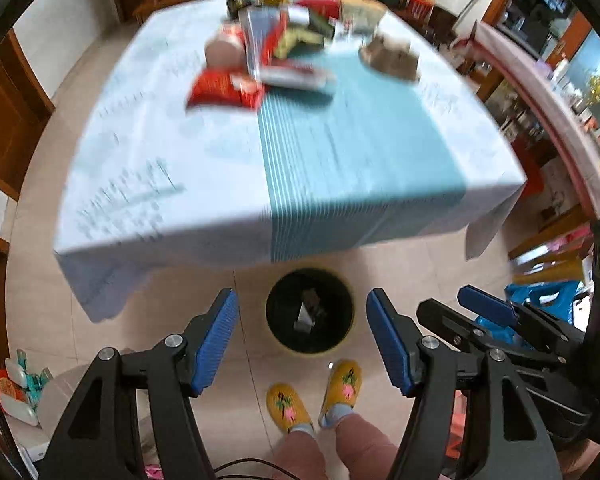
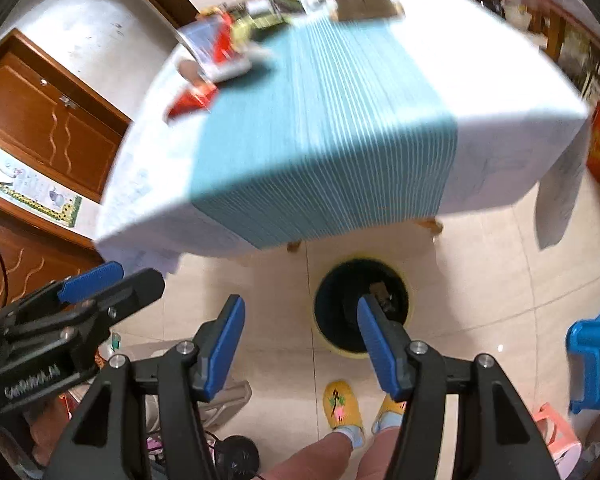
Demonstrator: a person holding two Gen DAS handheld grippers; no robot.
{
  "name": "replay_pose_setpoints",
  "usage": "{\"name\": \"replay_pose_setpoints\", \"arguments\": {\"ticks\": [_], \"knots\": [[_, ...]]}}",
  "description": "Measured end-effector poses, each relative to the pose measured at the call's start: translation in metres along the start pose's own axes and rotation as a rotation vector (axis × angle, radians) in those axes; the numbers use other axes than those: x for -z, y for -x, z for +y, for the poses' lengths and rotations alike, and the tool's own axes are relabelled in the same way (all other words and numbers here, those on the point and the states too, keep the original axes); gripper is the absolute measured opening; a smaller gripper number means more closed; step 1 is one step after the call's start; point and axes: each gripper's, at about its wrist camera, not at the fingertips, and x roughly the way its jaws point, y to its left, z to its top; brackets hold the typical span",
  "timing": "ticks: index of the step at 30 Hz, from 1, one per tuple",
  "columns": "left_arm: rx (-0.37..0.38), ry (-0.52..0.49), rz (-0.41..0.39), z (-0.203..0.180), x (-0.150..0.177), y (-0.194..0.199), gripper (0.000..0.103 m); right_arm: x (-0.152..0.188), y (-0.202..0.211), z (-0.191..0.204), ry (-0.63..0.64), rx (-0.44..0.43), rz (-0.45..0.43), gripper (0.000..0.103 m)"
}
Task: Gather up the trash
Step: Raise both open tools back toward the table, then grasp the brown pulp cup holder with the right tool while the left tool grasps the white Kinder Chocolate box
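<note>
Both the left gripper [image 1: 302, 336] and right gripper [image 2: 300, 344] hang spread and empty above the floor. The trash bin [image 1: 310, 312] (black-lined, scraps inside) stands below the tabletop's [image 1: 340, 160] near edge; blurred wrappers [image 1: 260, 60] crowd its far edge.

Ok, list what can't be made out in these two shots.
- Trash pile on the table: motion blur in both views; red and silvery packets show, single items and print don't.
- Bin contents: left view shows a scrap or two in the dark; in the right view a finger covers part of the opening.
- Far-side clutter: blurred, cut by the lens rim.
- Person: only legs and slippers in frame.
</note>
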Motion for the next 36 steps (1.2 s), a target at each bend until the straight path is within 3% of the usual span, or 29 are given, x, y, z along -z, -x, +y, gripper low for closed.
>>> {"name": "replay_pose_setpoints", "arguments": {"ticks": [4, 10, 17, 25, 31, 36], "knots": [[0.039, 0.008, -0.055, 0.005, -0.017, 0.044, 0.066, -0.013, 0.047, 0.018, 0.017, -0.003, -0.069, 0.066], [0.052, 0.000, -0.152, 0.012, -0.045, 0.094, 0.080, -0.032, 0.103, 0.043, 0.058, 0.015, -0.216, 0.066], [0.052, 0.012, -0.217, 0.021, -0.078, 0.114, 0.081, -0.061, 0.133, 0.058, 0.087, 0.051, -0.349, 0.071], [0.022, 0.097, -0.197, 0.040, -0.120, 0.088, 0.081, -0.107, 0.129, 0.043, 0.076, 0.096, -0.362, 0.077], [-0.029, 0.185, -0.137, 0.055, -0.162, 0.039, 0.081, -0.161, 0.101, 0.019, 0.084, 0.105, -0.334, 0.077], [-0.087, 0.249, -0.080, 0.058, -0.203, -0.016, 0.081, -0.217, 0.061, -0.009, 0.080, 0.107, -0.258, 0.079]]}}
